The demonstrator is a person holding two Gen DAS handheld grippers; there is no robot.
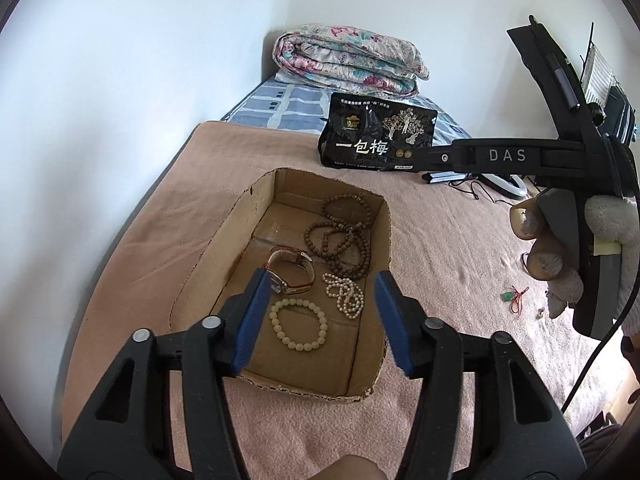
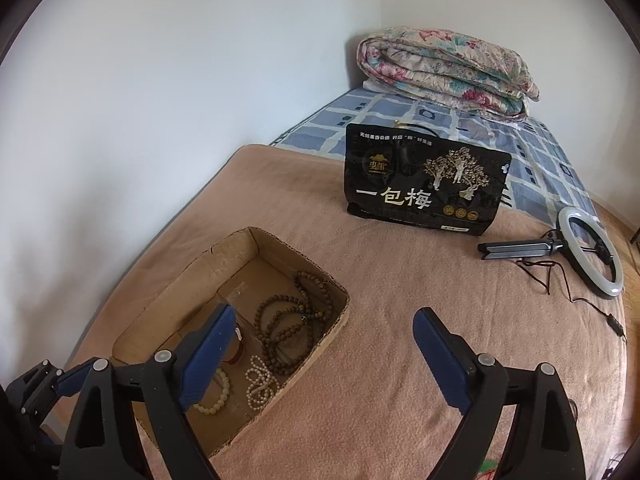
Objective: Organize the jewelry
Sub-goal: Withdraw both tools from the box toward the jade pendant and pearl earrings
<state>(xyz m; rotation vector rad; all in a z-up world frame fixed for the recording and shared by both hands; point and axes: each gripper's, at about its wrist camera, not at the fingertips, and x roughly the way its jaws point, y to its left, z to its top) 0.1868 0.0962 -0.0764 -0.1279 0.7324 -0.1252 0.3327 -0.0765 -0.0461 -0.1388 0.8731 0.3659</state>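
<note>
An open cardboard box lies on a pink blanket. Inside it are brown wooden bead strings, a watch with a brown strap, a white pearl string and a cream bead bracelet. My left gripper hangs open above the box with nothing between its blue pads. My right gripper is open wide and empty, over the box's right edge. From there the brown beads, the pearls and the cream bracelet show. A small green pendant on a red cord lies on the blanket right of the box.
A black snack bag stands behind the box. A folded floral quilt sits in the far corner on a blue checked sheet. A ring light with tripod and cable lies at the right. A white wall runs along the left. A gloved hand holds the right gripper.
</note>
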